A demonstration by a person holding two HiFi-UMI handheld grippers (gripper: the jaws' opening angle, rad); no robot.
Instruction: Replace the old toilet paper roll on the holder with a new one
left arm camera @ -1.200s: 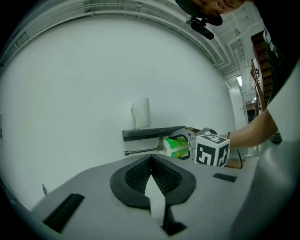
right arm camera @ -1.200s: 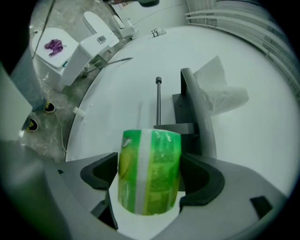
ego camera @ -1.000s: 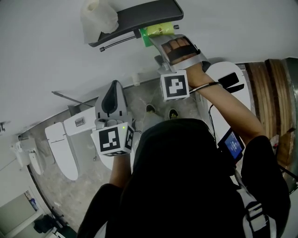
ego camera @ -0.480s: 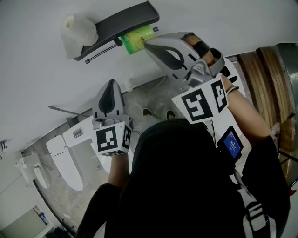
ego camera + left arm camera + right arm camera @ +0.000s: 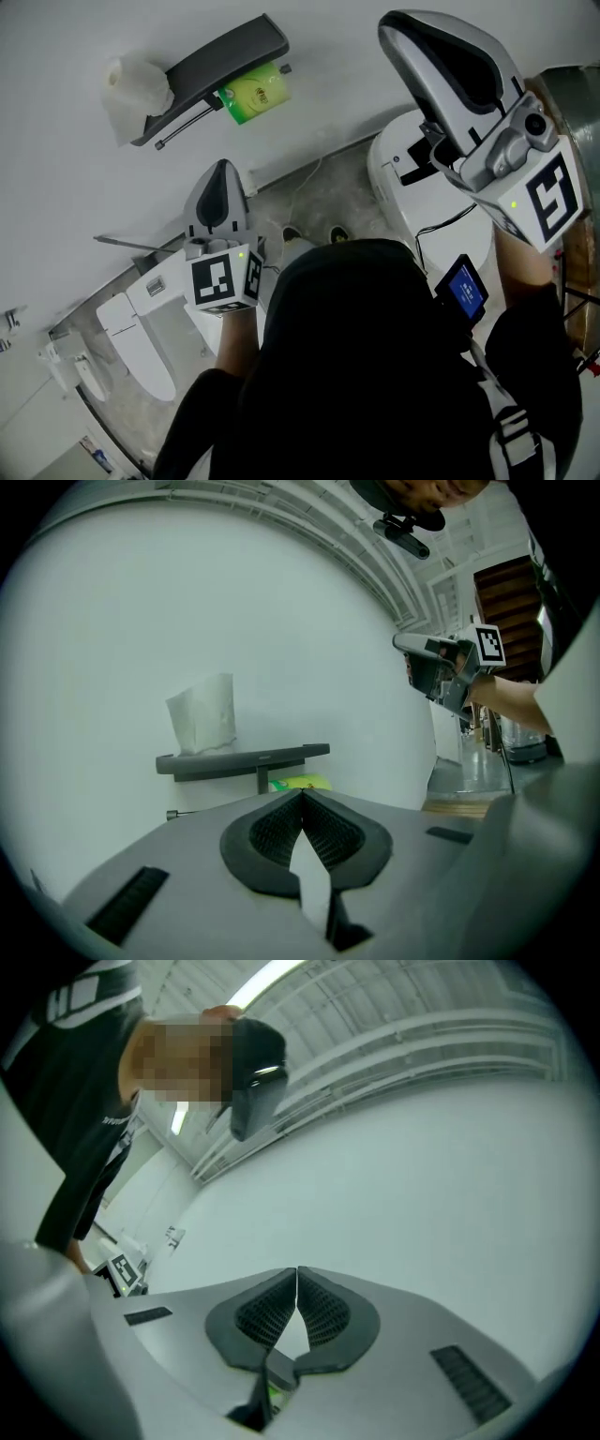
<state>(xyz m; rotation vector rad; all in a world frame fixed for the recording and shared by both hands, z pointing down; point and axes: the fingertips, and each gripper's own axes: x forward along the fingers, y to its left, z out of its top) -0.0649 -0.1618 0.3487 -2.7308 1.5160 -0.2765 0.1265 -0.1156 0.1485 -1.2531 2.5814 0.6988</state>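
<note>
White bathroom wall (image 5: 394,103) fills most of the head view, with a strip of grey floor (image 5: 309,202) and a white toilet (image 5: 136,333) at the lower left, and the person's dark-clad head and shoulders across the bottom. Fixed to the wall at the upper left is the paper holder (image 5: 220,61), a dark shelf with a thin bar beneath it. The right gripper (image 5: 387,28) is raised high at the upper right, well apart from the holder; its own view shows the ribbed pads pressed together with nothing between them, so it looks drawn clear to leave the holder free. The left gripper (image 5: 222,169) sits lower, centre left, aimed toward the holder, likewise clenched on nothing, probably waiting in reserve. Under the shelf, on the bar, hangs a green-wrapped roll (image 5: 251,94), which I take to be the new one, already in place. A crumpled white wad of paper (image 5: 131,89) rests on the shelf's left end, perhaps the old roll's remains set aside there.
</note>
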